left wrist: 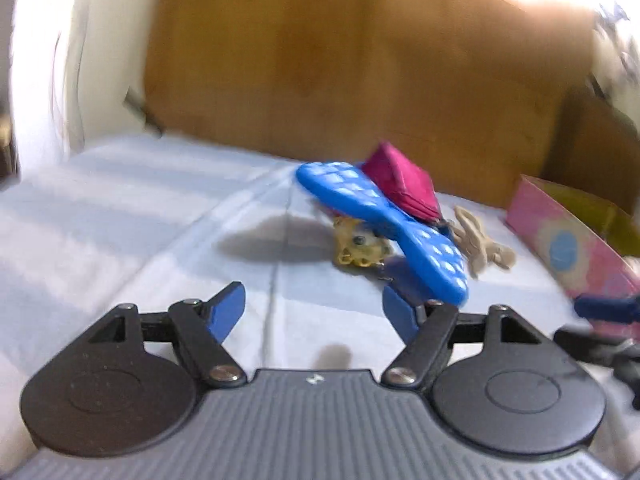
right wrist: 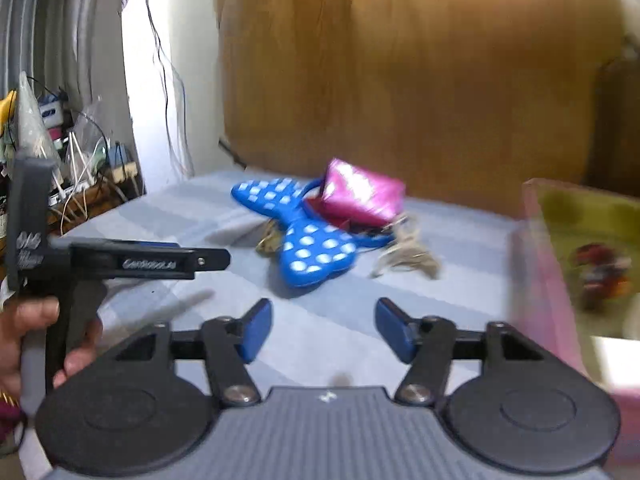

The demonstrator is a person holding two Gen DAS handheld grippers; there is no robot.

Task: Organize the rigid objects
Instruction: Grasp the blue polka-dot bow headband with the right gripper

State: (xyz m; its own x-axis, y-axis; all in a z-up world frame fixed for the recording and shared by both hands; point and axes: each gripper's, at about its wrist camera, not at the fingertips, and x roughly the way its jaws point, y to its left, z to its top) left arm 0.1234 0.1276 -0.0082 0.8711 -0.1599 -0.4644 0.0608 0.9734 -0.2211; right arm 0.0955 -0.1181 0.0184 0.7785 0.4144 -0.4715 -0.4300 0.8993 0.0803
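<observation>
Scene: a pale blue sheet (right wrist: 168, 216) covers the bed, with a wooden headboard (right wrist: 400, 80) behind and a pink box (left wrist: 568, 240) at the right edge.
Pile: 4 items lie heaped mid-sheet, just beside the box.
Bow (right wrist: 298, 232): blue with white dots, 2 lobes joined at a narrow waist; it lies tilted across the other items, 1 lobe raised.
Bow, handling: probably light, stiff moulded foam or plastic with a smooth skin that may slip; the waist looks the best hold, since the lobes are wider than the jaws seem to allow.
Pouch (right wrist: 360, 196): magenta and shiny, leaning on the bow's far side; likely soft, so not a rigid item.
Cord (right wrist: 404, 260): a beige tangle, limp, to the right of the bow.
Keyring (left wrist: 360, 248): yellowish clear trinket under the bow; small, hard, partly hidden.
Left gripper (left wrist: 316, 312): jaws apart, nothing between them, near the bow's low lobe; contact cannot be told.
Right gripper (right wrist: 324, 330): jaws apart, empty, short of the pile.
Blur: both views smear, so fine detail is uncertain.
</observation>
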